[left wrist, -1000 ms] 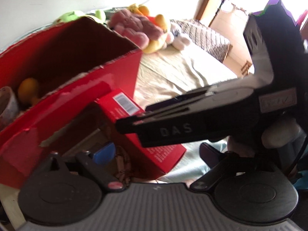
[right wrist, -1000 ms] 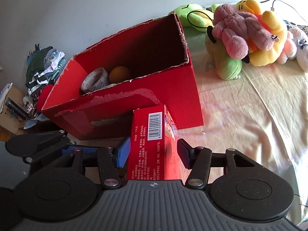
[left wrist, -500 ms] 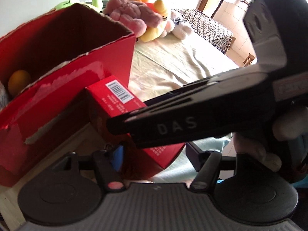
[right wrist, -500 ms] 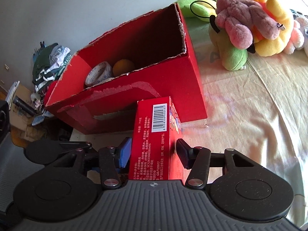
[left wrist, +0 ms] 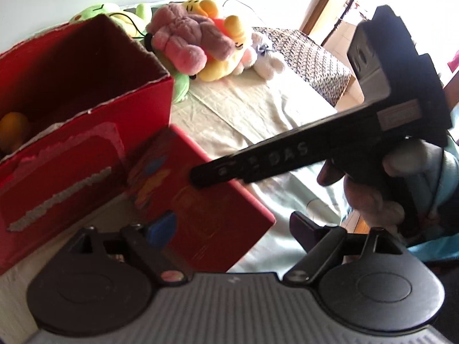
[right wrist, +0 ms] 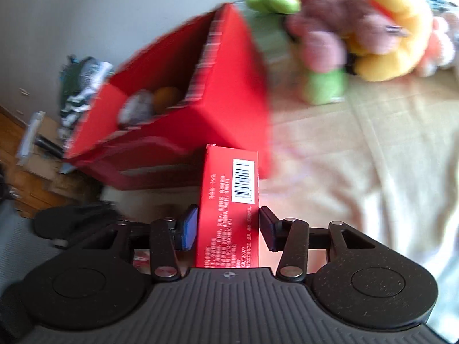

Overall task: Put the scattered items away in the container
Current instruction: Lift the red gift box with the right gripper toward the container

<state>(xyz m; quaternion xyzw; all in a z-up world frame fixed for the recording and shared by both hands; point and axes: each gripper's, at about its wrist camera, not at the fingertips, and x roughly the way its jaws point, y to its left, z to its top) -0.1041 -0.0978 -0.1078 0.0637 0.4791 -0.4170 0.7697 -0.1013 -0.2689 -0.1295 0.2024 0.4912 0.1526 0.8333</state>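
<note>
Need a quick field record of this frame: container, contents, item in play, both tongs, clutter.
container: red cardboard box, open top, torn rim
contents: orange ball, tape roll
item in play: small red carton with barcode, outside the box, in front of it
right tongs: closing, carton between the jaws, pads at its sides
left tongs: opening, carton between the jaws, right pad clear of it
clutter: plush toys on the cloth beside the box

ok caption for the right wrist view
Right gripper closing on red barcoded carton before the red cardboard box.
</note>
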